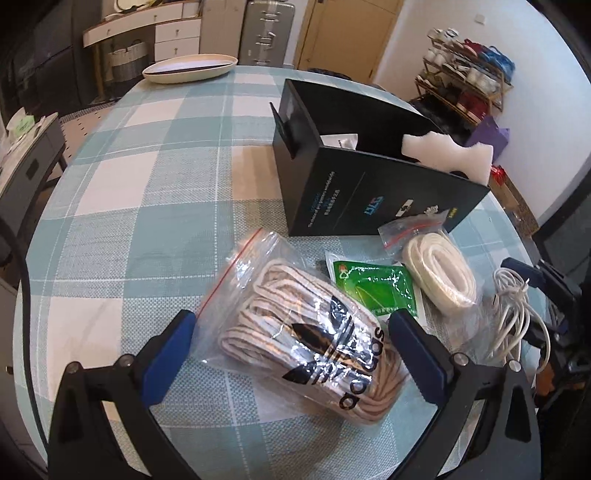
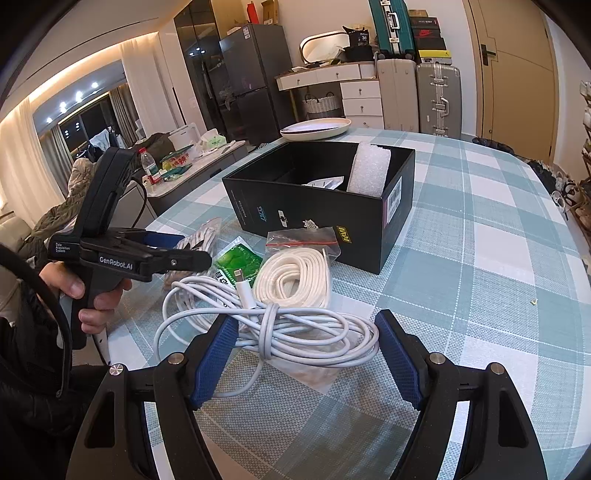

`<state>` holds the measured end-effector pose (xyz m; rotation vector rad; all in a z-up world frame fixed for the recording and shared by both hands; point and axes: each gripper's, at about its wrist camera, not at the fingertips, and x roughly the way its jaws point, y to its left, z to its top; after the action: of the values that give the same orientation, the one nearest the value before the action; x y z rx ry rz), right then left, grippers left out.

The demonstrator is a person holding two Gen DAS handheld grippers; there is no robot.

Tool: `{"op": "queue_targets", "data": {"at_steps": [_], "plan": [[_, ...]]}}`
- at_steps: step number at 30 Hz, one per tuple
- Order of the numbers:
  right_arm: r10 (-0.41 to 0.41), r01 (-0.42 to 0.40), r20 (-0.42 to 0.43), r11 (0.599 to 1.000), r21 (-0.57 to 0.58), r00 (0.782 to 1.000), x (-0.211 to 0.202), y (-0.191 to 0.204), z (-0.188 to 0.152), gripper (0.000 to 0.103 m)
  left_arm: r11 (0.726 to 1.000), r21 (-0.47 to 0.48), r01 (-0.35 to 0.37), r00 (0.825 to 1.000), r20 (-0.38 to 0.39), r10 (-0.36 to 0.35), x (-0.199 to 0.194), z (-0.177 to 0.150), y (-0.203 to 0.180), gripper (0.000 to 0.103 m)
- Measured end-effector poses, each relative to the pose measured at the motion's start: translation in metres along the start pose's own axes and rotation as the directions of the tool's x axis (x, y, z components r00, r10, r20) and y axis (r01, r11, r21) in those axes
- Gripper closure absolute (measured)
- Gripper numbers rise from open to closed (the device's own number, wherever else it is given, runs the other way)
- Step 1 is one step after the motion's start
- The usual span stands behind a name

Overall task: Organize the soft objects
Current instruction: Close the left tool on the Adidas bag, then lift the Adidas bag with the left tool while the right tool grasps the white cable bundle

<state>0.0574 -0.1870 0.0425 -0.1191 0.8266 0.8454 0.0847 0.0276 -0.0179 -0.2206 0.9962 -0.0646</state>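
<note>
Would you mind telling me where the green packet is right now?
The green packet lies flat on the checked tablecloth in front of the black box, between the bagged adidas laces and the bagged white cord.

The table (image 2: pixel 480 229) carries a cloth checked in teal, white and beige. An oval cream plate (image 1: pixel 190 68) rests at its far end. Behind the plate stands a white drawer unit (image 2: pixel 360 98) with a woven basket (image 2: pixel 321 103) in the recess to its left. Two upright suitcases (image 2: pixel 417 98), one beige and one silver, stand beside the drawers, with a teal case (image 2: pixel 389 26) stacked above. A dark refrigerator (image 2: pixel 251 79) stands further left. A wooden door (image 2: pixel 515 66) is closed. A shoe rack (image 1: pixel 467 83) holds several pairs against the wall.
</note>
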Motion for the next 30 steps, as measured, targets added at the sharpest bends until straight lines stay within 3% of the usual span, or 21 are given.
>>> {"op": "queue_targets", "data": {"at_steps": [3, 11, 13, 18, 25, 30], "plan": [[0.0, 0.0, 0.0, 1.0, -0.001, 1.0, 0.0, 0.0, 0.0, 0.026, 1.0, 0.017, 0.007, 1.0, 0.012, -0.007, -0.001, -0.001, -0.002, 0.005], [0.001, -0.001, 0.002, 1.0, 0.0, 1.0, -0.001, 0.001, 0.0, 0.026, 0.998, 0.049, 0.045, 0.998, 0.05, -0.047, -0.01, -0.003, -0.003, 0.035], [0.001, -0.001, 0.002, 1.0, 0.0, 1.0, 0.0, 0.001, 0.0, 0.026, 0.997, 0.062, 0.05, 0.997, 0.063, -0.054, -0.012, -0.003, -0.004, 0.047], [0.001, -0.001, 0.013, 1.0, -0.002, 1.0, -0.002, 0.001, 0.001, 0.026, 0.995, 0.081, 0.055, 0.995, 0.075, -0.061, -0.016, -0.004, -0.006, 0.054], [0.001, -0.001, 0.031, 1.0, -0.006, 1.0, -0.005, 0.003, 0.004, 0.026, 0.993, 0.089, 0.073, 0.992, 0.093, -0.081, -0.026, -0.012, -0.003, 0.055], [-0.003, 0.004, 0.061, 1.0, -0.01, 0.998, -0.011, 0.006, 0.007, 0.025, 0.991, 0.104, 0.088, 0.983, 0.149, -0.103, -0.044, -0.008, -0.008, 0.055]]}}
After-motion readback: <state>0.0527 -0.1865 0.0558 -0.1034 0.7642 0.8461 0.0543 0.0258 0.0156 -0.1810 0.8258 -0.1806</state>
